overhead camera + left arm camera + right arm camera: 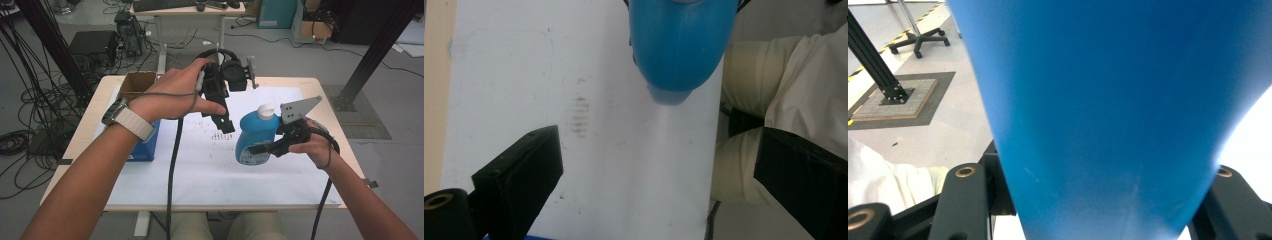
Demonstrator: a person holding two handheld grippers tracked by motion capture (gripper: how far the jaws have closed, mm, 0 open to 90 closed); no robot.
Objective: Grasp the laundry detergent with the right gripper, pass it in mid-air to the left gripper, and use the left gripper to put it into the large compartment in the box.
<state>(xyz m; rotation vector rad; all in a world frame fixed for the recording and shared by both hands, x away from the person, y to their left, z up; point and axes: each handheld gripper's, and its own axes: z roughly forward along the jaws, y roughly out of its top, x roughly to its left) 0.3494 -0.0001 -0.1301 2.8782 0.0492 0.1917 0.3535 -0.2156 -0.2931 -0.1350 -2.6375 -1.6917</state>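
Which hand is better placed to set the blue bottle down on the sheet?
Right. The right gripper is already shut on the bottle, holding it above the white sheet. The left gripper hangs open beside it, holding nothing.

Glossy blue plastic bottle with white cap; white paper sheet speckled with dark marks; brown cardboard box; blue carton.
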